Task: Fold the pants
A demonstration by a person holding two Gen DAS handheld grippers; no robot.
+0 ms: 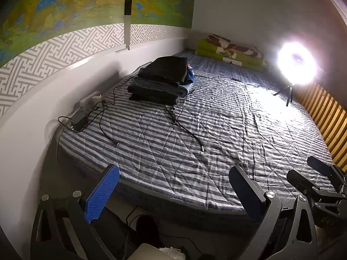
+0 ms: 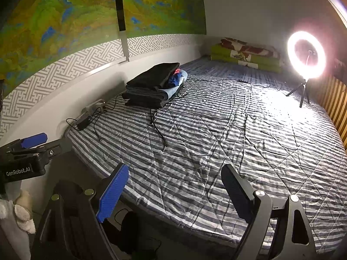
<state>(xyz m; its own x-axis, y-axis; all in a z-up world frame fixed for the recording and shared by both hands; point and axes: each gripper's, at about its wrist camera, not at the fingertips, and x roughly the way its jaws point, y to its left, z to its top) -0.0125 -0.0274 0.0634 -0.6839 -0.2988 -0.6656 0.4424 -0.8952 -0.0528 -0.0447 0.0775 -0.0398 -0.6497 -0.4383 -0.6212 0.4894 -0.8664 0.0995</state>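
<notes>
— A bedroom, clearly, in someone's home. That bed [image 2: 216,130] fills nearly the whole frame, with a striped quilt on it.

— And folded bedding [image 2: 245,57] stacked at the far end, upper right, against the wall.

— Upper left, a big green landscape mural [image 1: 65,6] over a patterned band [image 1: 54,52].

— Clothes [image 1: 162,80] piled by the wall, cables [image 1: 184,127] trailing across the quilt.

— The ring light [image 2: 306,55] on its tripod at right looks like filming gear, set up at home.
</notes>
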